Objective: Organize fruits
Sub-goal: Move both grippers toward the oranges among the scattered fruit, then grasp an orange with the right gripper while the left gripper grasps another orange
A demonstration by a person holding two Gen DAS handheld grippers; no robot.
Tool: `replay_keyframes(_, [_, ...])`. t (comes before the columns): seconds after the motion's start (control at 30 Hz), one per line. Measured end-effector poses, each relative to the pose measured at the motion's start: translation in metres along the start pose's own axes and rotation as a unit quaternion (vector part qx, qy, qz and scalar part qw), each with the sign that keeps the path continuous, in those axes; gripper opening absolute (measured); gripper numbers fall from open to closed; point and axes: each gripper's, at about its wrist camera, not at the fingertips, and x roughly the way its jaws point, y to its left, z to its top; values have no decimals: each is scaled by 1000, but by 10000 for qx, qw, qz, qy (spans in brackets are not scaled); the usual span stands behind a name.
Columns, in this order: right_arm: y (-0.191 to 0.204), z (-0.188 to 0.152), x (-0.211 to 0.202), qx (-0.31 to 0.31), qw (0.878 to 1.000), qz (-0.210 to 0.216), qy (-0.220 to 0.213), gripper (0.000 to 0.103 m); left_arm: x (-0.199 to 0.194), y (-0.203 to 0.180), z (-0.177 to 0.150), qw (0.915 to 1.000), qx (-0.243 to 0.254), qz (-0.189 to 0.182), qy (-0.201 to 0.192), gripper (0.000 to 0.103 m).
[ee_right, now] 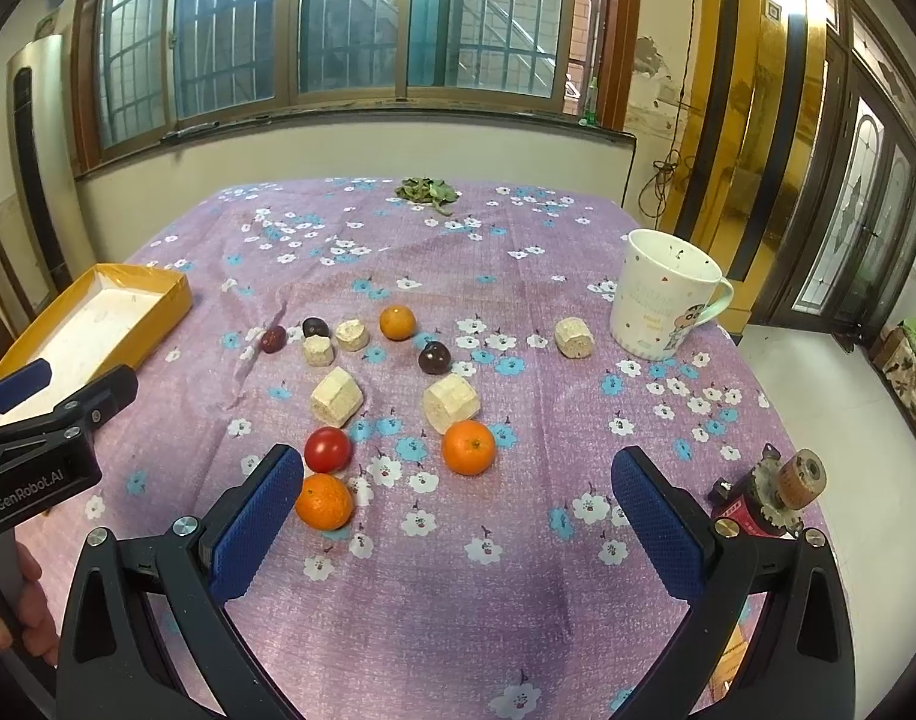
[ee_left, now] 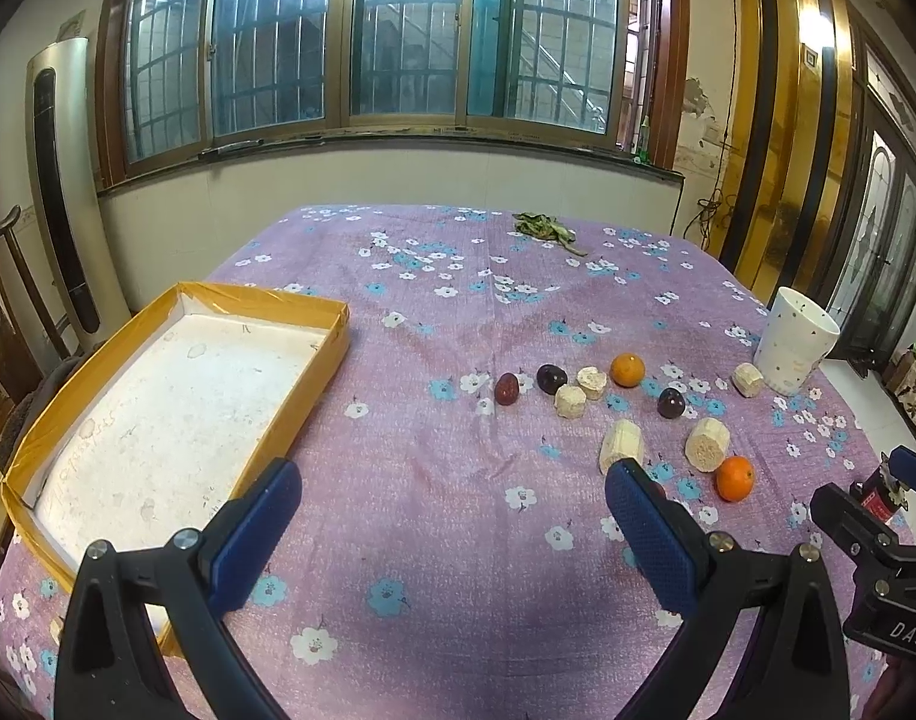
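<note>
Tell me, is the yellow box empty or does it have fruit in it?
Empty. The yellow box shows only its bare, stained white bottom, and all the fruit still lies out on the purple tablecloth.

Table (ee_right: 517,570) under purple flowered cloth (ee_right: 577,420). Yellow box (ee_left: 176,420) at left edge. White mug (ee_right: 661,300) near right edge; small red gadget (ee_right: 769,498) closer in by same edge. Leaf pile (ee_right: 428,189) at far edge. Mid-table scatter: oranges (ee_right: 468,447), red tomato (ee_right: 327,449), dark fruits (ee_right: 434,357), pale corn chunks (ee_right: 336,396).
</note>
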Motion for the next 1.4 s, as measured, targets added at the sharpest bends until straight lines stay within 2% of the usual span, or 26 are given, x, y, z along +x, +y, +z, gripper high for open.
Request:
replay_keyframes(0.2, [-13,-3,9,-18,9999,-128,78,103,7,-1,-6,9998,29,-11,180,103])
replay_keyframes(0.5, [-32,-11,56,-69,9983,76,576,102,16,-15,-23,9977,385,2,555,103])
replay_keyframes(0.7, [-29,-7,96,-158,9948,396,921,90,22,-25,-33,9940,410,-229,991,103])
replay_keyframes(0.8, [-29,-5,119,-118,9911,607,1183,79,21,-35,-36,9927,532,-312,1041,103])
replay_keyframes(0.97, [-27,-5,135,-201,9864,914,1350,44,28,-51,-39,9895,752,-398,1165,103])
replay_keyframes(1.0, [-26,-5,135,-283,9869,921,1297,42,30,-53,-39,9889,771,-398,1203,103])
replay_keyframes(1.03, [-24,-4,137,-384,9868,915,1278,34,33,-55,-39,9884,773,-411,1242,103])
replay_keyframes(1.33, [-50,-5,125,-208,9888,894,1176,34,55,-88,-35,9814,848,-871,1488,103])
replay_keyframes(1.4, [-55,-6,121,-250,9895,832,1152,33,62,-97,-37,9781,919,-1000,1579,98])
